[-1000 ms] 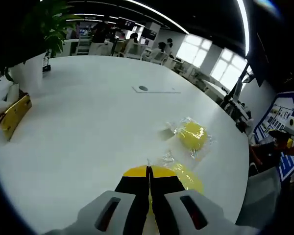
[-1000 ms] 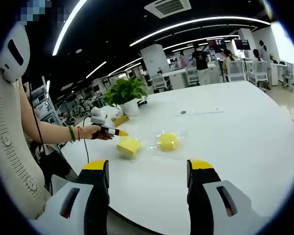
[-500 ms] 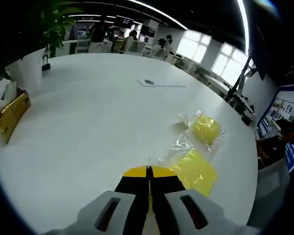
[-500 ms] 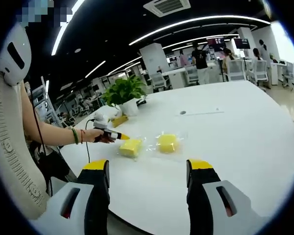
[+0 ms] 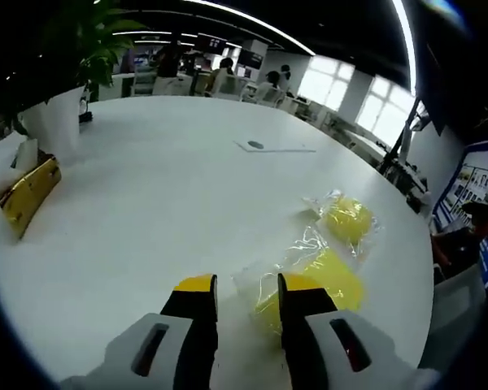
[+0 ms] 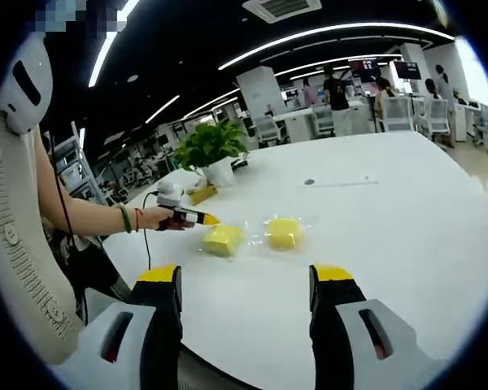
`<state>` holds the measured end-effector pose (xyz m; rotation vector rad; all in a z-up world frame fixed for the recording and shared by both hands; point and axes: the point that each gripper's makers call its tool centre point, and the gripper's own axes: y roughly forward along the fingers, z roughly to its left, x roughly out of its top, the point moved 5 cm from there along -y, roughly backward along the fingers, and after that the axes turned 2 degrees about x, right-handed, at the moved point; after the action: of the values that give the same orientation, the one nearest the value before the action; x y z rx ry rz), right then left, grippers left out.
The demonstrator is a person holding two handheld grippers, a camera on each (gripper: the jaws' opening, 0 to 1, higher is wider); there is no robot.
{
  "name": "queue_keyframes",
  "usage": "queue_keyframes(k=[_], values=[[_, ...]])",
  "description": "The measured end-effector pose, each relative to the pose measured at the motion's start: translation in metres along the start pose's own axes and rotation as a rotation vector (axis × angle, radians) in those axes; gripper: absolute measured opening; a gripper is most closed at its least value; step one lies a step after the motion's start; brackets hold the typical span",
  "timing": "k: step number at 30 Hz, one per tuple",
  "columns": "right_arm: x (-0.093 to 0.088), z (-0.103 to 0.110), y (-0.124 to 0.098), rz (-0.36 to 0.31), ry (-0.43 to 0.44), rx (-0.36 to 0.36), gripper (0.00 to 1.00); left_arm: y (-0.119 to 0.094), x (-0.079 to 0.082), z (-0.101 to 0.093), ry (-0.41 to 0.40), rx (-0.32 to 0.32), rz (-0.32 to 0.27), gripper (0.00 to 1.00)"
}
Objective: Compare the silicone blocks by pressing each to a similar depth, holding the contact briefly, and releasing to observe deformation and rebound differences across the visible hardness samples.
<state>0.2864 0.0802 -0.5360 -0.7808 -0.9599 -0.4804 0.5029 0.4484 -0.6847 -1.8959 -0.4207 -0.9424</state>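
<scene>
White tabletop (image 5: 146, 187) runs wide under both my tools, and on it lie two yellow silicone blocks, each in clear crinkly wrap. Far left in the left gripper view, a gold tissue box (image 5: 26, 195) sits by a white plant pot (image 5: 53, 122), well apart from the work. My left gripper (image 5: 239, 294) has its jaws parted a little, their yellow tips low over the table, with the near block (image 5: 321, 276) just beside the right-hand jaw and partly behind it; I cannot tell whether the tip touches the wrap. The far block (image 5: 347, 219) lies beyond it, near but separate.

In the right gripper view my left hand (image 6: 159, 218) reaches in with that tool, its tip just beside the near block (image 6: 222, 239), and the far block (image 6: 283, 232) sits to its right. My right gripper (image 6: 245, 286) hangs well back from both, jaws spread wide and holding nothing.

My worry is the wrap: it looks slick, so a press that lands off-centre could skid the block across the smooth table instead of denting it. Parted tips could also straddle an edge, giving an uneven depth and a poor comparison with the second block.
</scene>
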Motion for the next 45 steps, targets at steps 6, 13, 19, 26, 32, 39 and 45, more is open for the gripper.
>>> queue_keyframes(k=[6, 13, 19, 26, 32, 39, 45], values=[[0.001, 0.004, -0.002, 0.005, -0.018, 0.014, 0.58, -0.026, 0.009, -0.006, -0.009, 0.06, -0.039, 0.44], [0.001, 0.013, -0.007, 0.003, -0.035, 0.048, 0.6, -0.071, 0.014, -0.04, 0.03, 0.058, -0.104, 0.51], [0.0, 0.018, -0.018, 0.01, -0.041, 0.065, 0.61, -0.108, 0.012, -0.074, 0.034, 0.047, -0.167, 0.56], [0.003, 0.021, -0.028, -0.043, -0.073, 0.09, 0.65, -0.152, 0.005, -0.115, 0.039, 0.039, -0.248, 0.6], [0.0, 0.013, -0.03, -0.08, -0.03, 0.091, 0.72, -0.182, 0.007, -0.136, 0.108, 0.059, -0.279, 0.67], [0.002, 0.013, -0.036, -0.128, -0.05, 0.116, 0.75, -0.214, 0.007, -0.165, 0.105, 0.041, -0.361, 0.67], [0.002, 0.018, -0.037, -0.148, -0.051, 0.147, 0.8, -0.225, -0.009, -0.187, 0.08, 0.036, -0.389, 0.71]])
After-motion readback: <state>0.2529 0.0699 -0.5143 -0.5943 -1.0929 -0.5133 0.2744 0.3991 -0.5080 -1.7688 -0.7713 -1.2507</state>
